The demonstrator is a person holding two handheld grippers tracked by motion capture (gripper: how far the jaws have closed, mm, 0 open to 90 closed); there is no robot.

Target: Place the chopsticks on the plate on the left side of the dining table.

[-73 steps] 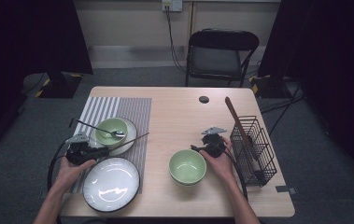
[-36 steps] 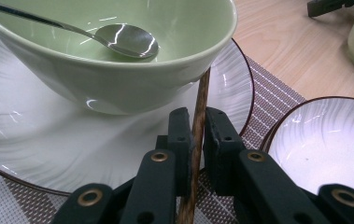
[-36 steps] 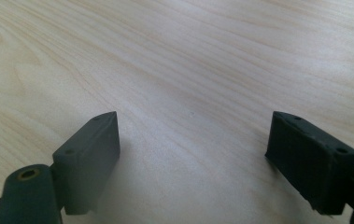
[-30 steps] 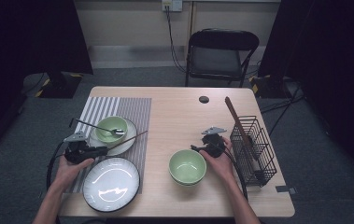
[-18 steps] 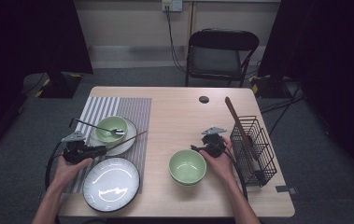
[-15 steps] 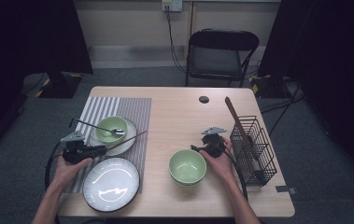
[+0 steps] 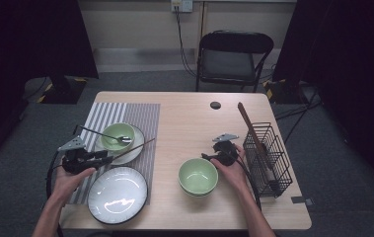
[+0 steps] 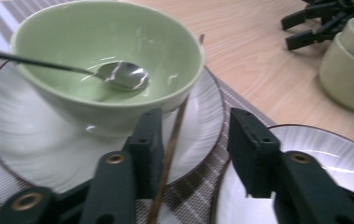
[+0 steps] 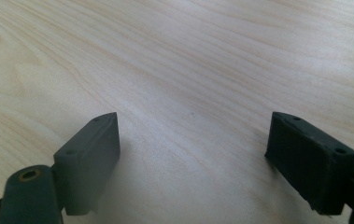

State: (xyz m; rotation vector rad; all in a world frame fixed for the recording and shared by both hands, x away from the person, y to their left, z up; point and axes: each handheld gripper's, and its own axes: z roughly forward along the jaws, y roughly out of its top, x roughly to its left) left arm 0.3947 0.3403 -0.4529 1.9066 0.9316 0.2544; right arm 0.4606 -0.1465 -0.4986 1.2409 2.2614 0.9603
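Left gripper (image 8: pixel 191 140), lower centre: jaws just been opening, half apart, chopstick (image 8: pixel 172 144) between them against the left pad, resting on the small plate (image 8: pixel 202 105). Right gripper (image 9: pixel 191 158) wide, empty.

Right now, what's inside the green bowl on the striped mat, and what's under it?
Inside the green bowl lies a metal spoon, its handle sticking out over the rim. Under the bowl sits a white plate. The bowl covers the plate's middle, so nothing there can be seen.

left gripper (image 8: pixel 193 144) jaws just been opening, now apart; right gripper (image 9: pixel 191 163) jaws wide, held low & level.
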